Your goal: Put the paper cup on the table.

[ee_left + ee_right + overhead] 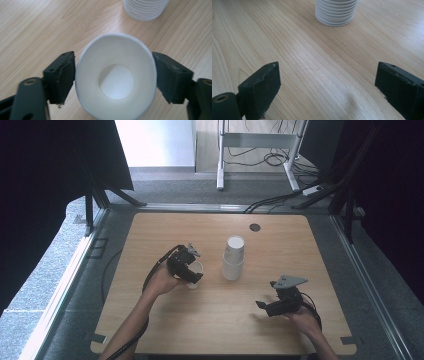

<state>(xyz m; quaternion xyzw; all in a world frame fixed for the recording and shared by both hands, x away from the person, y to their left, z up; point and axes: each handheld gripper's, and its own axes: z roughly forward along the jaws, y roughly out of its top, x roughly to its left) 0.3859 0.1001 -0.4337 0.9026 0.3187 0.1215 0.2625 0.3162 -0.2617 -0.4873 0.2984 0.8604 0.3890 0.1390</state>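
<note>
Setting: lab or recording bay; wooden surface (165,330) enclosed by black curtains (45,165) on dark stands (90,210); grey carpet (175,187); loose cables (272,200) on floor; white desk frame (257,142) behind.

A single white paper cup (115,80) sits between the jaws of the left hand-held gripper (189,268), its open mouth squeezed slightly oval, left of centre on the bench (150,232). Just right of it a stack of white paper cups (233,258) stands mouth-down.
</note>
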